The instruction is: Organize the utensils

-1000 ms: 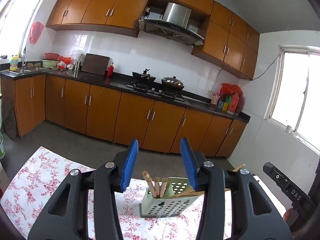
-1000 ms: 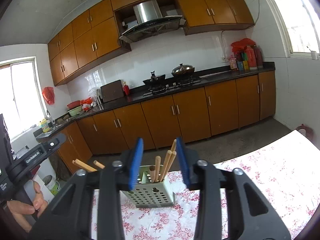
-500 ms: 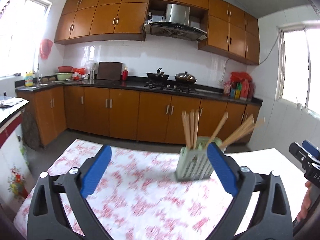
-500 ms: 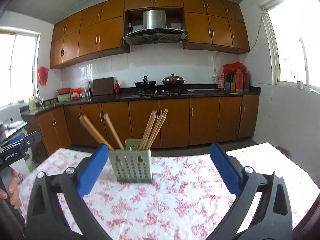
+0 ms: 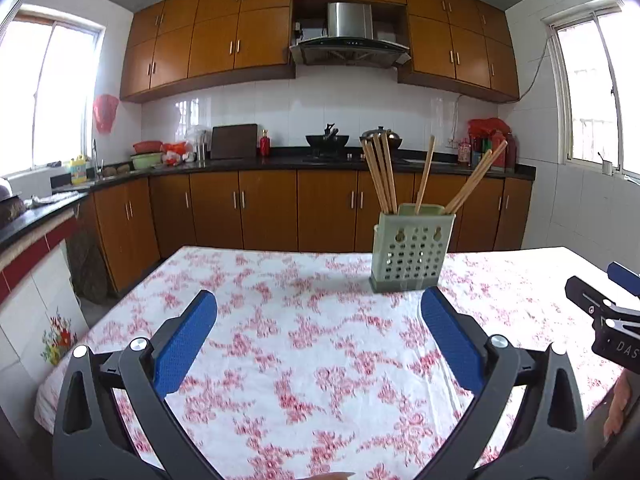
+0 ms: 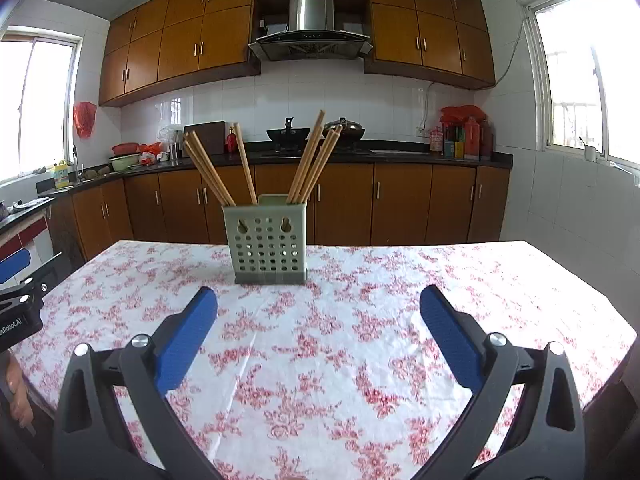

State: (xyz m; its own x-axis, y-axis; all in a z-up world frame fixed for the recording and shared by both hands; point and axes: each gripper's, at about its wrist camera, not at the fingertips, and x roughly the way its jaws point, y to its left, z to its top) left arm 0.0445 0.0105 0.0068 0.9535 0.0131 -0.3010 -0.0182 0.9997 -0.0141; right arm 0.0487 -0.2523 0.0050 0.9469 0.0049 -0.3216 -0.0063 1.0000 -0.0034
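A pale green perforated utensil holder [image 5: 412, 256] stands upright on the floral tablecloth, with several wooden chopsticks [image 5: 382, 176] leaning out of it. My left gripper [image 5: 318, 296] hovers low over the cloth, short of the holder and a little to its left. Its jaws are opening wide and nothing is between them. In the right wrist view the same holder [image 6: 266, 240] and chopsticks [image 6: 308, 164] sit ahead and slightly left of my right gripper [image 6: 318, 291], which is open and empty. Each gripper shows at the edge of the other's view.
The table [image 6: 460, 280] carries a white cloth with red flowers; its far edge runs just behind the holder. Beyond a strip of floor stand brown kitchen cabinets [image 5: 272, 208] under a dark counter with a stove [image 5: 328, 142]. A hand [image 5: 616, 408] holds the right gripper.
Both grippers went from nearly shut to wide open. Both dropped lower and drew back from the holder, which now stands farther ahead and is seen from the side.
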